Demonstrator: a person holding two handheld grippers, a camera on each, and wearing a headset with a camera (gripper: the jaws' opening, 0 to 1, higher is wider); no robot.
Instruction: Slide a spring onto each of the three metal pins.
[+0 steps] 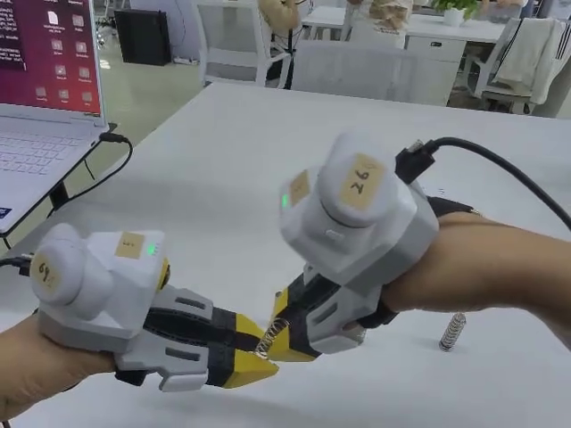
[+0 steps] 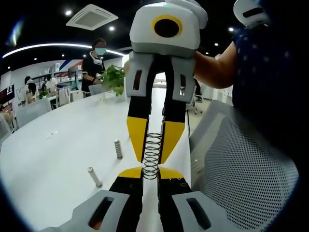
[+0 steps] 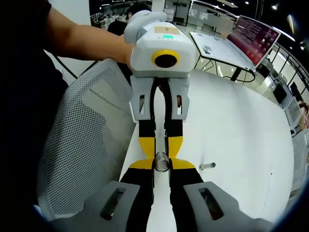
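Fingers of the left gripper (image 2: 150,174) and of the right gripper (image 3: 161,167) meet tip to tip. Both pairs are drawn narrow onto one small coil spring (image 1: 270,337), each seemingly pinching an end of it, so it hangs clear above the desk (image 1: 223,178).

Taking that held spring as the reference, the white desk spreads beneath it and far beyond it. An open laptop (image 1: 45,107) stands well apart from it, toward the person's left. A grey mesh chair back (image 2: 241,164) shows just beside the desk edge nearest the spring.

Near the spring, to the person's right of it, a sleeved pin (image 1: 453,332) stands upright and looks as if it already wears its coil. A bare pin (image 2: 94,176) stands apart from the spring on the same side, close to the sleeved one. I cannot place the third pin.

The spring itself looks very light, made of thin steel wire. It should squash lengthwise and bow sideways easily, and it is likely slick enough to pop out of a hard squeeze. The best hold is probably a gentle pinch across the coils near one end only. That leaves the other end and the bore free, so the open mouth can be lined up over the bare pin's tip and slid down.
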